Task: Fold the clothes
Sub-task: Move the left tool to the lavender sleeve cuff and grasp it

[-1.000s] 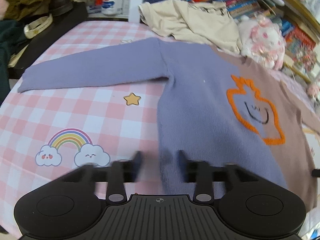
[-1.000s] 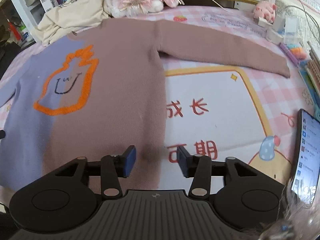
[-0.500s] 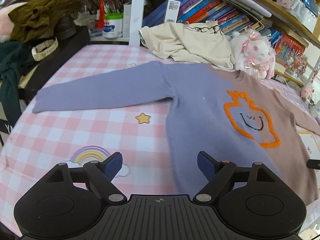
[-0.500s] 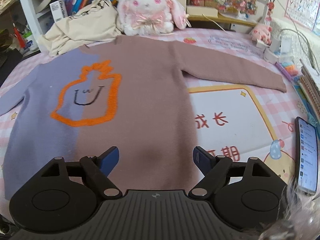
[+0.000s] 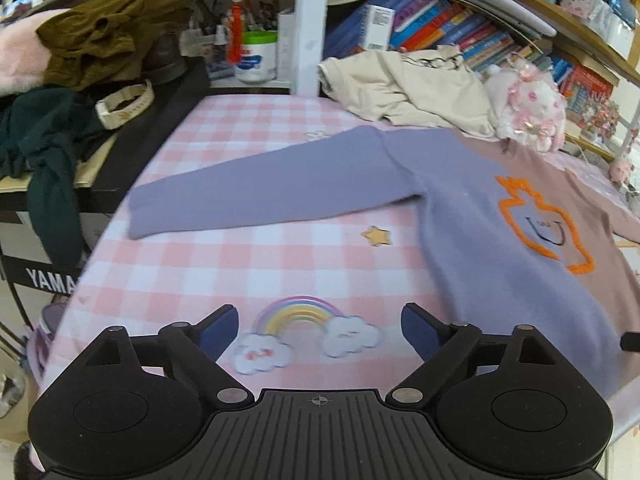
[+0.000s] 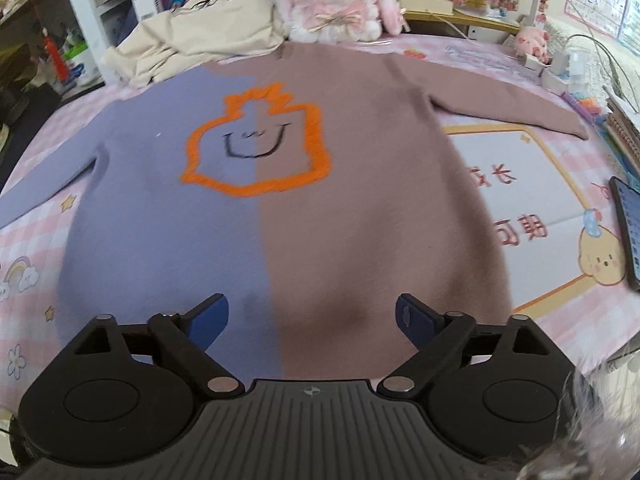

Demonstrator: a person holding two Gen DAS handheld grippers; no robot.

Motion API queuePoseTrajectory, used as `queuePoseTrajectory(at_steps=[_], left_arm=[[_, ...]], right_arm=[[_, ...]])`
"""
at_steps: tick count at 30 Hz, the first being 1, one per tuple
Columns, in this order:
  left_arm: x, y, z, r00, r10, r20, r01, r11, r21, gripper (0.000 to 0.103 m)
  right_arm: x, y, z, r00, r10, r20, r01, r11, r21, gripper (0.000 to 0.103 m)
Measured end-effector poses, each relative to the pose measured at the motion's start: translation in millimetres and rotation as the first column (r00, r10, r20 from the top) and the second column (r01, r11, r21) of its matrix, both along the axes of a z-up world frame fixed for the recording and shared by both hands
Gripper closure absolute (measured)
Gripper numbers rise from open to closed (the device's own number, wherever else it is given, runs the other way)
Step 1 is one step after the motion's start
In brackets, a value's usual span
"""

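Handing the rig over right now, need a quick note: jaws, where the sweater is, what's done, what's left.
Left gripper: jaws opening, nothing between them, above the pink checked cloth.
Right gripper: jaws opening, empty, above the hem.
Sweater: flat, face up, purple sleeve and brown sleeve both spread out.
Done: laid flat. Left: every fold; sleeves in first, probably.

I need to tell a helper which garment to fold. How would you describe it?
On the pink checked tablecloth, look for the sweater spread flat with both sleeves out. Unlike the crumpled cream garment behind it, it is half lilac, half brown, with an orange-outlined smiling face.
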State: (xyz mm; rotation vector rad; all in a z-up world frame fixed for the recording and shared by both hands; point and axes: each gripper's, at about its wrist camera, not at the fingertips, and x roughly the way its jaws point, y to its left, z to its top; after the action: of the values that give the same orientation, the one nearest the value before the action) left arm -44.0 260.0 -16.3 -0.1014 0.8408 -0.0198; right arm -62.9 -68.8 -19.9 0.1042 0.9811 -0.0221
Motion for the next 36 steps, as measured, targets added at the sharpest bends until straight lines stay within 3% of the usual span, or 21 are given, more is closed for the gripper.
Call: queuePoseTrajectory(at_steps=[8, 12, 17, 23, 27, 30, 32, 36], left_arm=[[1.1, 45.9, -8.6, 0.994, 0.105, 0.018, -0.104, 0.994, -0.025, 0.011], [8.7, 75.0, -13.9, 0.982, 0.179, 0.061, -0.173, 0.980, -0.098, 0.012], [32.0, 107.3, -22.2, 0.953, 0.284, 0.102, -0.266, 0.950, -0.162, 0.013], [56.7, 129.4, -34.0, 0.926, 0.362, 0.109, -0.334, 0.919, -0.210, 0.015], [65.3, 136.2, -44.0, 0.907, 0.412, 0.091, -0.374, 0.885, -0.277, 0.030], [69.1, 138.1, -49.9, 0.889, 0.449, 0.091, -0.394, 0.852, -0.346, 0.031], [73.2, 136.4, -51.5, 0.886, 0.455, 0.090, -0.389, 0.835, -0.390, 0.031], [81.1, 126.0, -53.9, 0.903, 0.424, 0.066, -0.345, 0.808, -0.477, 0.032]], right_arm=[[9.0, 37.4, 3.9, 0.996, 0.085, 0.001, -0.085, 0.996, -0.032, 0.007], [13.6, 53.4, 7.3, 0.990, 0.137, 0.015, -0.136, 0.989, -0.058, 0.007], [17.1, 63.4, 11.1, 0.986, 0.164, 0.022, -0.162, 0.984, -0.078, 0.007], [19.0, 56.7, 16.4, 0.993, 0.112, 0.029, -0.110, 0.992, -0.069, 0.007], [16.7, 53.2, 17.3, 0.996, 0.085, 0.020, -0.083, 0.994, -0.077, 0.007], [15.3, 47.9, 18.3, 0.998, 0.057, 0.015, -0.055, 0.995, -0.078, 0.007], [15.1, 44.5, 18.3, 0.999, 0.039, 0.010, -0.039, 0.996, -0.075, 0.007], [15.2, 40.4, 17.8, 1.000, 0.015, 0.001, -0.015, 0.998, -0.068, 0.007]])
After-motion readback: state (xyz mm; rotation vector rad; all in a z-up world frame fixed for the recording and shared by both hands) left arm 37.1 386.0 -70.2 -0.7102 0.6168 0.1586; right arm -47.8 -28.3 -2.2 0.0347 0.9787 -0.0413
